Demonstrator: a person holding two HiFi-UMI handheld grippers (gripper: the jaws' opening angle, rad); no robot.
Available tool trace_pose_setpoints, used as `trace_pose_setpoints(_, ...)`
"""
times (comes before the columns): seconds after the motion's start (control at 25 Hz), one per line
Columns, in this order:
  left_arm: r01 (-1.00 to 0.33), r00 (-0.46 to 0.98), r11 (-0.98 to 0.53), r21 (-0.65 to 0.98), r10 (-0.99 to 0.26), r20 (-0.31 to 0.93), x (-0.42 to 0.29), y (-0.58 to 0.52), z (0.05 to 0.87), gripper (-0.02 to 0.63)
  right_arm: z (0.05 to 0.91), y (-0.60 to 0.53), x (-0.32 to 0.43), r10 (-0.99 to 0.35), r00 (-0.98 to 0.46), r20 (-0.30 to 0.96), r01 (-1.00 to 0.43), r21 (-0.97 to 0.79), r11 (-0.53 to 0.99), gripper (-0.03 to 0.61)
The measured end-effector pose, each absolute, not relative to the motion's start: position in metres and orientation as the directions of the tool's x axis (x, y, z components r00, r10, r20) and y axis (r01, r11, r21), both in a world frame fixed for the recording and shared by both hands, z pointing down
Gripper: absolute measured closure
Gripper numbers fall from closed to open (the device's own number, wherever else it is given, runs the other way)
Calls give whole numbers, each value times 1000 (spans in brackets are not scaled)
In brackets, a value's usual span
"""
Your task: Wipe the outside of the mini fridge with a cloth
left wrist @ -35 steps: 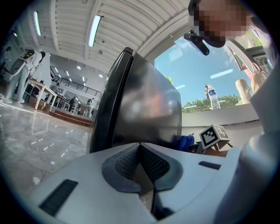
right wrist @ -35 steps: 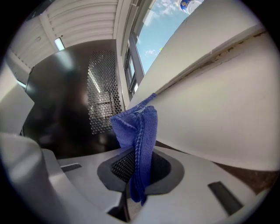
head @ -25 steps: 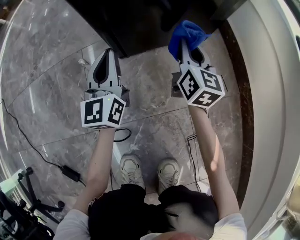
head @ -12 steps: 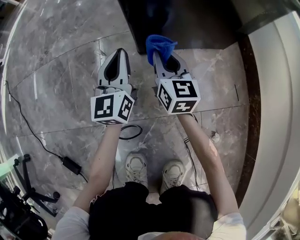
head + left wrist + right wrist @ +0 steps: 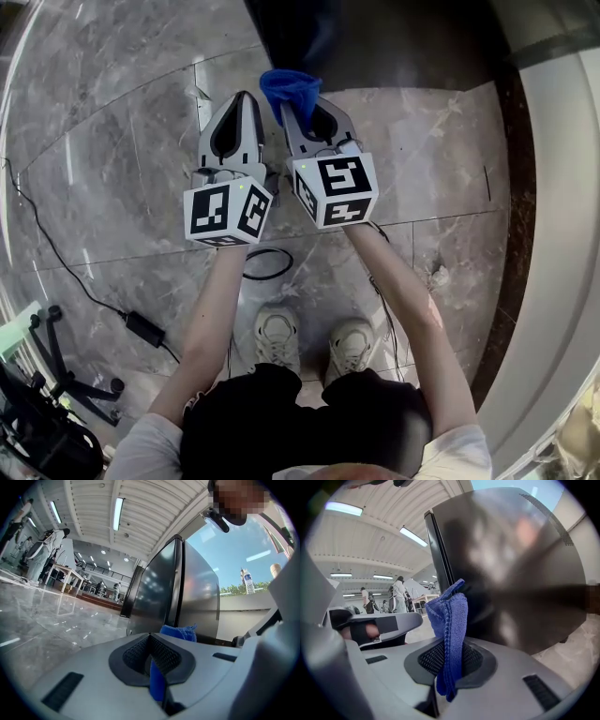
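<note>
Blue cloth [image 5: 289,87], clamped in the right gripper's [image 5: 292,106] jaws, had swept left along the mini fridge [image 5: 394,47], seemingly mid-wipe; the left gripper's [image 5: 246,99] jaws stayed together.

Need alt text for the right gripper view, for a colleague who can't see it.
The right gripper is shut on a folded blue cloth that sticks up between its jaws, close before the dark, glossy side of the mini fridge. Whether cloth and fridge touch cannot be told.

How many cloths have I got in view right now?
1. A blue cloth is clamped in the right tool, sticking up from its jaws just in front of the mini fridge. No other shows; one behind the fridge would be hidden.
</note>
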State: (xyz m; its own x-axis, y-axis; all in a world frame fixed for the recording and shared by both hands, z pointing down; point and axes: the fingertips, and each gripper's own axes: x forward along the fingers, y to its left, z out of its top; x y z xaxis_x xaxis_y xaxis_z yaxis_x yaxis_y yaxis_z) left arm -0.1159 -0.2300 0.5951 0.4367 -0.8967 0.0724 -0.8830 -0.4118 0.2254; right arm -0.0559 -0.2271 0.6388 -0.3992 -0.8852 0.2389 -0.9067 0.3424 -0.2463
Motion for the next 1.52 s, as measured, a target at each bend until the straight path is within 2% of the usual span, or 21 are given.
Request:
trace_pose_setpoints(0.36, -871, 462, -431, 234, -882, 93, -99, -229, 608, 611, 642, -239, -44, -899, -367, 239, -924, -207, 322, 517)
trace_pose_setpoints(1.0, -822, 544, -510, 253, -834, 88, -46, -227, 610, 609, 649, -236, 61, -948, -179, 263, -976, -170, 137, 517)
trace_pose_setpoints(1.28, -824, 545, -507, 252, -832, 106, -42, -227, 618, 611, 653, -233, 119, -961, -75, 265, -982, -186, 25, 517)
trace_pose_setpoints(1.52, -825, 546, -507, 250, -829, 118, -37, -227, 623, 611, 655, -227, 200, -958, 108, 264, -967, -197, -163, 517)
